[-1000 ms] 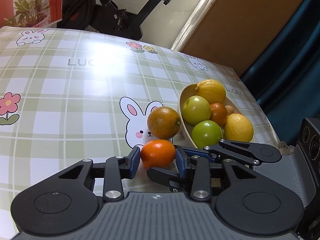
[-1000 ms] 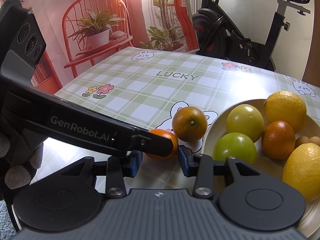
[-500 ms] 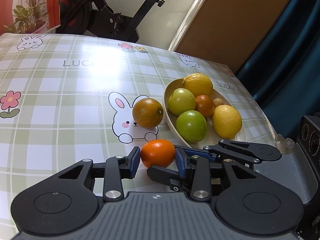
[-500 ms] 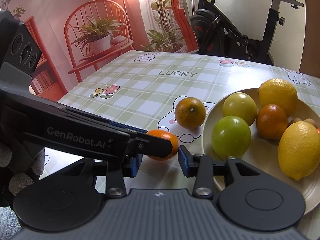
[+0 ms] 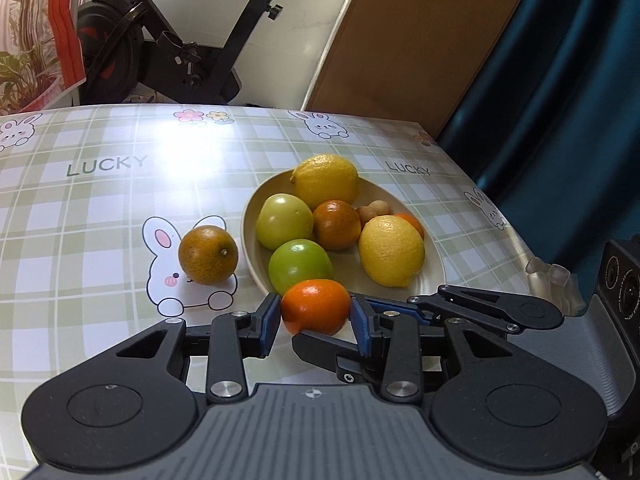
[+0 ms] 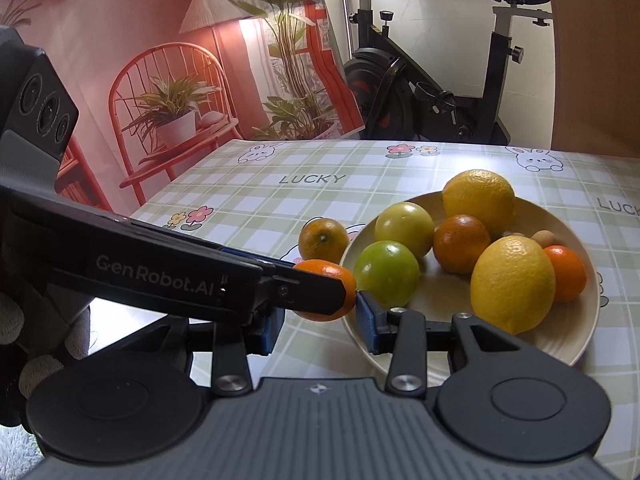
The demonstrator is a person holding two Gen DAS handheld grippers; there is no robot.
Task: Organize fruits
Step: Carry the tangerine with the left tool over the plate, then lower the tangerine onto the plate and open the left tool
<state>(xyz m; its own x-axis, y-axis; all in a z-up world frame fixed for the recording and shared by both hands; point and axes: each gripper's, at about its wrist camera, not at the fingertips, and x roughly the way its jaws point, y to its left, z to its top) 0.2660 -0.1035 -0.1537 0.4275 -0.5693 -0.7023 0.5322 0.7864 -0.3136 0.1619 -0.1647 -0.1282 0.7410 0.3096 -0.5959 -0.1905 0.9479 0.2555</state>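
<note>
I have a small orange mandarin [image 5: 316, 306] clamped in my left gripper [image 5: 315, 322], its blue pads [image 5: 270, 320] pressing on either side of the fruit. My right gripper [image 6: 316, 316] is at the same mandarin [image 6: 340, 276]: one blue pad [image 6: 366, 320] sits against the fruit's right side, but the other pad is hidden behind the left gripper's black finger, which crosses in front of it. So whether my right jaws truly pinch the fruit I cannot tell; they stand narrow, about the fruit's width.

The mandarin is held over the near rim of the plate [image 5: 250, 216], just in front of a green fruit [image 5: 300, 266]. On the cream plate lie two lemons, one at the far side [image 5: 326, 180] and one at the near right [image 5: 392, 250], a yellow-green fruit [image 5: 284, 220], a dark orange [image 5: 336, 224], a small brownish nut-like thing [image 5: 374, 212], and another mandarin [image 6: 566, 272] tucked behind the near lemon.

A greenish-brown orange [image 5: 208, 254] sits on the tablecloth [image 5: 100, 208] just left of the plate, on a printed rabbit, apart from the rim. The cloth is green plaid with "LUCKY" printed on it.

Beyond the table stands an exercise bike [image 6: 432, 92]. A gloved hand [image 6: 24, 340] shows at the left edge of the right wrist view.
</note>
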